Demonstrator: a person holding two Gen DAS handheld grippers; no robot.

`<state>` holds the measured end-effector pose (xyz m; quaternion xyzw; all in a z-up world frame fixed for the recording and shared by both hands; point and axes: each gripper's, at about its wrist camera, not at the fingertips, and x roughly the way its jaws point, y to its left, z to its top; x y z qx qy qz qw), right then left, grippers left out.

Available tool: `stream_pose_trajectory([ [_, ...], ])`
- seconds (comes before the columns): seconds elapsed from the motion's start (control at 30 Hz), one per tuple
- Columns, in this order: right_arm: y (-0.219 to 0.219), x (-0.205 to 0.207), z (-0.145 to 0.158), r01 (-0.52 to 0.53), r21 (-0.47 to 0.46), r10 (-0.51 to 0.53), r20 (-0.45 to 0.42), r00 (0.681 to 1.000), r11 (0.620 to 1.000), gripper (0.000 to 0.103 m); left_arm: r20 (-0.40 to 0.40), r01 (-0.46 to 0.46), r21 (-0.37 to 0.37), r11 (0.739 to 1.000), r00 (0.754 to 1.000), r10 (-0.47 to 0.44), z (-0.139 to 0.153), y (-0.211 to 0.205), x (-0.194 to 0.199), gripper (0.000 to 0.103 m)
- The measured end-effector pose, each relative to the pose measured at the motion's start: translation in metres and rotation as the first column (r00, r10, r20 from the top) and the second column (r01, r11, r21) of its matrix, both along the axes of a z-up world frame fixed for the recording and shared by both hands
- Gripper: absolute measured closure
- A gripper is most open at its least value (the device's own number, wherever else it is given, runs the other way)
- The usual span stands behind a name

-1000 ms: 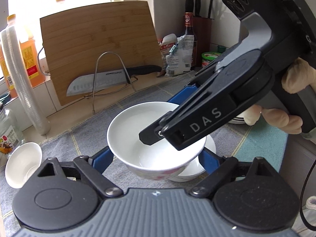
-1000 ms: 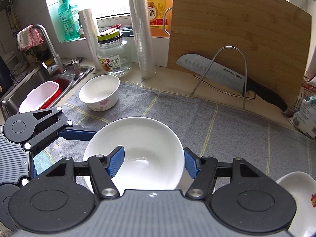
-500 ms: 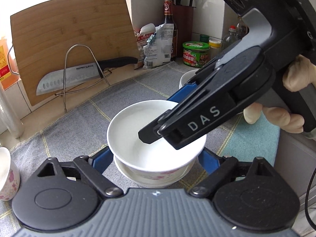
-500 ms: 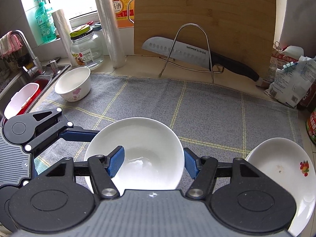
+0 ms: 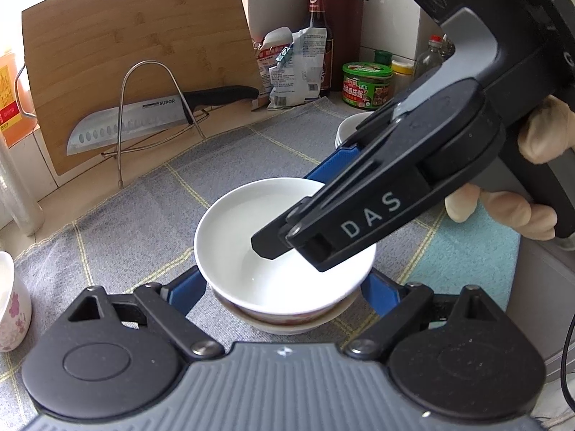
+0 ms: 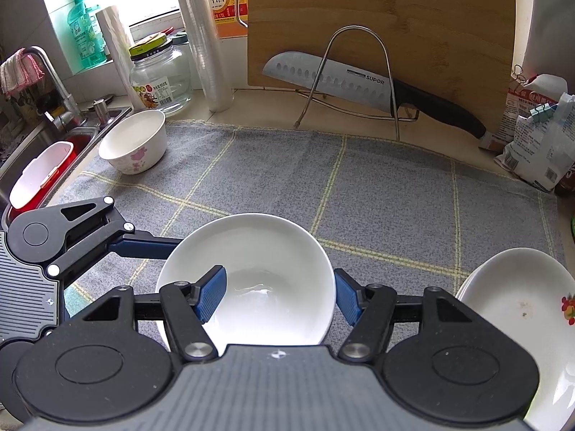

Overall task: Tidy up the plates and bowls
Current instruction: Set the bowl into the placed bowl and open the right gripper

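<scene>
Right wrist view: a grey checked cloth covers the counter, with a board propped behind it and a knife on a wire rack. A white bowl sits near the front of the cloth. The right gripper clamps its wall, one blue pad inside, one outside. The left gripper has a pad at each side of the bowl, though whether they press is unclear. Stacked plates lie to the right, and a flowered bowl sits far left by the sink.
</scene>
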<state>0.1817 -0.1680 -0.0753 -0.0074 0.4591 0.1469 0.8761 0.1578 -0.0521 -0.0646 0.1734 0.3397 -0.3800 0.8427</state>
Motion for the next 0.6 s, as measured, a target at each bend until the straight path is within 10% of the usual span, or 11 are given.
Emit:
stream_pose_trajectory([
  [0.6, 0.0010, -0.0011, -0.0002, -0.019, 0.011, 0.019, 0.003, 1.000, 1.000, 0.023, -0.020, 0.004, -0.018, 1.000, 1.000, -0.004, 0.0003, 0.0022, 0.0013, 0.009],
])
